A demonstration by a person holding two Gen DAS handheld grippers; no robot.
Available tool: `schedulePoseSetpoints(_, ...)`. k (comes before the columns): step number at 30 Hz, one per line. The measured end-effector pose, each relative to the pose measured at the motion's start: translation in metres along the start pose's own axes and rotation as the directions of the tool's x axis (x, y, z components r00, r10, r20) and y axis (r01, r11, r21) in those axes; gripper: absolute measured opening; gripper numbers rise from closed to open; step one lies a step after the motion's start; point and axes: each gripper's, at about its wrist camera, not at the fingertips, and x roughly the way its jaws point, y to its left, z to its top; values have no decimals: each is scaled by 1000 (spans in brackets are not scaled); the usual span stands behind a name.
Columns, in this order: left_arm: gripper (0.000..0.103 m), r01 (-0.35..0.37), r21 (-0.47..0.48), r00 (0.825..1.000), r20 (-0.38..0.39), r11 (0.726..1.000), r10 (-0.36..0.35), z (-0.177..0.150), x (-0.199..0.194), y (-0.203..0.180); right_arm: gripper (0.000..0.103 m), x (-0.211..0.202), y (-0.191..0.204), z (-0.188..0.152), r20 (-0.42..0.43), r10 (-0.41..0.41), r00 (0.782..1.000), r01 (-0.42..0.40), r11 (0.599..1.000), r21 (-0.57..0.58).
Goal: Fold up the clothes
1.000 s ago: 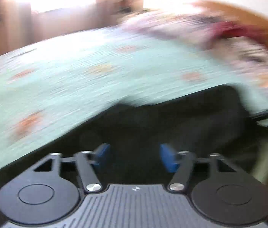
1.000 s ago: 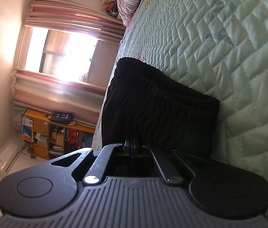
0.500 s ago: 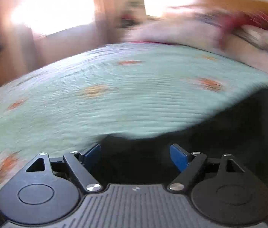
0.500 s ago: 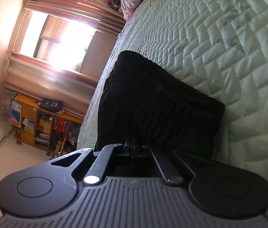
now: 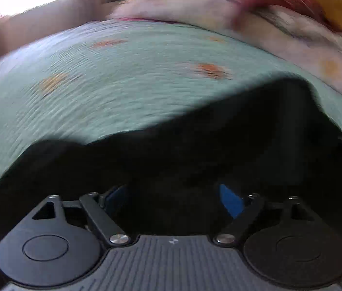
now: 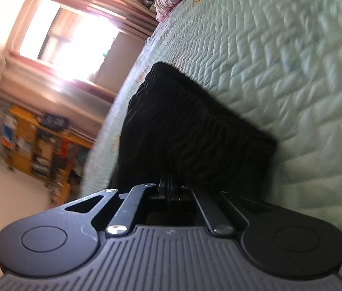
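On the mint quilted bedspread (image 6: 280, 60) lies the black garment (image 6: 195, 126). Right gripper (image 6: 167, 181) pinches its near edge, fingers pressed together; left gripper (image 5: 173, 194) hangs spread over it. Doing this well likely means keeping that edge taut and level.

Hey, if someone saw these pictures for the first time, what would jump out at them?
A black garment lying on a pale green quilted bedspread, with the right gripper shut on its near edge. The left gripper is open right above the cloth, and a bright window glares behind.
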Motion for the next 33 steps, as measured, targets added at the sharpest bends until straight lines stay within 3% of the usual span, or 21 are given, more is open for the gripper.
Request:
schedulePoseSetpoints(2,75,-97,-60,995,-3,993,97,-6,-2,26,0,-4,-1,2,-10,-9,1000,9,1000,-27)
schedulePoseSetpoints(4,74,-192,-120,981,-11,974,192,-11,-5,52,0,-5,-3,4,-19,-9,1000,9,1000,-24)
schedulePoseSetpoints(7,74,-181,-209,982,13,961,188,-7,-23,65,0,-4,5,5,-25,-30,999,29,998,-57)
schedulePoseSetpoints(9,75,-112,-245,987,80,963,136,3,-38,62,0,-3,9,4,-25,-43,999,41,997,-65)
schedulePoseSetpoints(11,85,25,-187,991,135,982,1,10,-43,40,0,-2,11,4,-29,-50,998,47,996,-76)
schedulePoseSetpoints(13,95,81,-33,992,104,996,-77,16,-18,1,0,-1,14,4,-33,-56,998,53,995,-88)
schedulePoseSetpoints(14,95,110,44,990,84,993,-113,18,-5,-18,0,-1,15,4,-35,-59,998,56,994,-94)
schedulePoseSetpoints(16,90,-14,14,1000,-9,1000,14,9,31,-6,0,-2,17,5,-40,-67,997,62,992,-112)
schedulePoseSetpoints(17,99,-77,3,995,-58,997,77,5,50,0,0,-5,18,5,-41,-72,997,67,991,-117)
schedulePoseSetpoints(19,86,-126,-87,992,1,988,127,1,40,24,0,-13,17,8,-42,-85,996,79,990,-119)
schedulePoseSetpoints(21,85,-123,-75,992,-1,990,124,0,39,33,0,-21,20,11,-30,-79,996,75,992,-103)
schedulePoseSetpoints(23,87,-122,-57,993,0,991,122,0,41,33,7,-28,28,14,-8,-59,998,58,994,-88)
schedulePoseSetpoints(25,91,-125,-57,992,-2,990,126,-3,37,30,7,-25,57,18,23,17,1000,-12,985,-174)
schedulePoseSetpoints(28,95,-138,-52,990,-8,989,138,-5,35,26,7,15,89,27,-58,128,990,-138,965,-225)
schedulePoseSetpoints(31,95,-134,-49,991,-11,990,134,-7,32,26,5,84,90,46,-156,6,988,-48,963,-266)
schedulePoseSetpoints(33,95,-123,-54,992,-13,991,122,-10,29,31,0,110,69,63,-99,-125,987,97,963,-253)
